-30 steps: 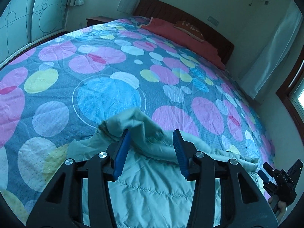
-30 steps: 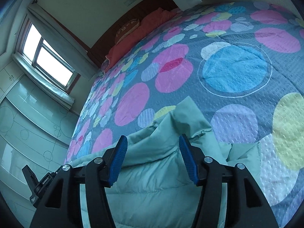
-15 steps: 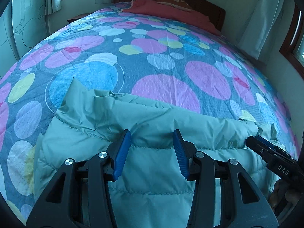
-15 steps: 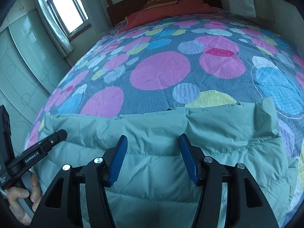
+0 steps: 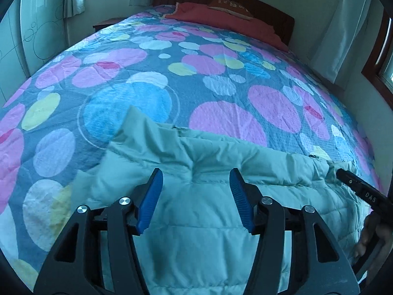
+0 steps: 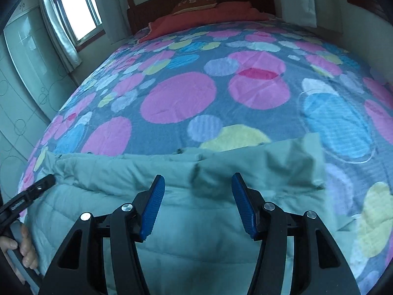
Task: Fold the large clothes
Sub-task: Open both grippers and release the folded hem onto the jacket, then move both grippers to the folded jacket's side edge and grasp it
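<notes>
The bed (image 5: 73,78), covered by a quilt printed with coloured circles, carried the work, and the pale green padded jacket (image 5: 201,231) lay at its near edge, below and just ahead of both of your tools. The jacket's long axis ran crosswise, parallel to that near edge, with its folded upper border facing the headboard. One loose corner (image 5: 137,125) stood up at the left end of that border in the left wrist view; the same corner (image 6: 304,157) appeared at the right in the right wrist view. Your left gripper (image 5: 194,196) hung over the middle of the jacket, its jaws opening, with fabric below them but nothing pinched. Your right gripper (image 6: 196,201) stood about half open over the same border, also holding nothing. Judged from both views, each tool sat close above the border.
</notes>
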{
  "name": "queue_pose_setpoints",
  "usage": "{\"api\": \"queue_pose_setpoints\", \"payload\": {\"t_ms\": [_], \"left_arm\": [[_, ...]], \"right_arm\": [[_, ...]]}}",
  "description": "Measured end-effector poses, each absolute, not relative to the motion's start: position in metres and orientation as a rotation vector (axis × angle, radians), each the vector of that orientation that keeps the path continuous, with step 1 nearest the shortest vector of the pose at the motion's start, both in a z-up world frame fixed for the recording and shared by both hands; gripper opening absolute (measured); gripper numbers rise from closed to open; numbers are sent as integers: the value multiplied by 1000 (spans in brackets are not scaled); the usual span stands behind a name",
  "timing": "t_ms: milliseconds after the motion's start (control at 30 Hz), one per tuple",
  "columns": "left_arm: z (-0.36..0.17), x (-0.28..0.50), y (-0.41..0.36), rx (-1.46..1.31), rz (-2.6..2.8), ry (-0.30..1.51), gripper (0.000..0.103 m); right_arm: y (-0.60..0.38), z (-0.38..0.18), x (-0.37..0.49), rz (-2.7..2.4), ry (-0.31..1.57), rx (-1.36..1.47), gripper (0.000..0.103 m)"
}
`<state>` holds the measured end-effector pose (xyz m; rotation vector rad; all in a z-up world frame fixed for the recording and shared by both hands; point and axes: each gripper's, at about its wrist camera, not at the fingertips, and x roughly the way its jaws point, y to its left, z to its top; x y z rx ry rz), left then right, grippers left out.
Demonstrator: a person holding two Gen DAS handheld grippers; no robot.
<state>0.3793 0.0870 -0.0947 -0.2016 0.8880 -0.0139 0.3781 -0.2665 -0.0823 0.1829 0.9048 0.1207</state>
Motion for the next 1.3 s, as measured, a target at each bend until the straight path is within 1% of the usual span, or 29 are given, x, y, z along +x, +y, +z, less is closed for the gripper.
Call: {"api": "queue_pose_setpoints", "payload": {"t_ms": [100, 167, 200, 267, 400, 500, 533, 667, 967, 1300], "left_arm": [[-108, 384, 110, -225, 53, 922, 57], [-122, 392, 117, -257, 67, 951, 57], [-126, 395, 116, -249, 68, 965, 57], [-124, 396, 112, -224, 81, 973, 57], [-108, 376, 122, -301, 33, 930, 57], [-124, 378, 127, -283, 39, 951, 58], [-129, 380, 126, -272, 33, 957, 58], [-121, 374, 125, -292, 44, 943, 58], [-101, 304, 149, -399, 40, 894, 59], [-111, 218, 170, -548, 79, 898, 60]], "right_arm": [[-294, -95, 385, 15, 941, 160, 57], [-308, -119, 393, 25, 1011, 223, 58], [-313, -123, 393, 39, 994, 253, 58], [-311, -119, 392, 33, 989, 243, 58], [-311, -102, 372, 25, 945, 204, 58], [-318, -113, 364, 22, 965, 221, 58], [-320, -120, 366, 35, 974, 235, 60], [-319, -112, 361, 43, 957, 256, 61], [-336, -86, 293, 41, 883, 351, 61], [-316, -76, 229, 57, 866, 338, 61]]}}
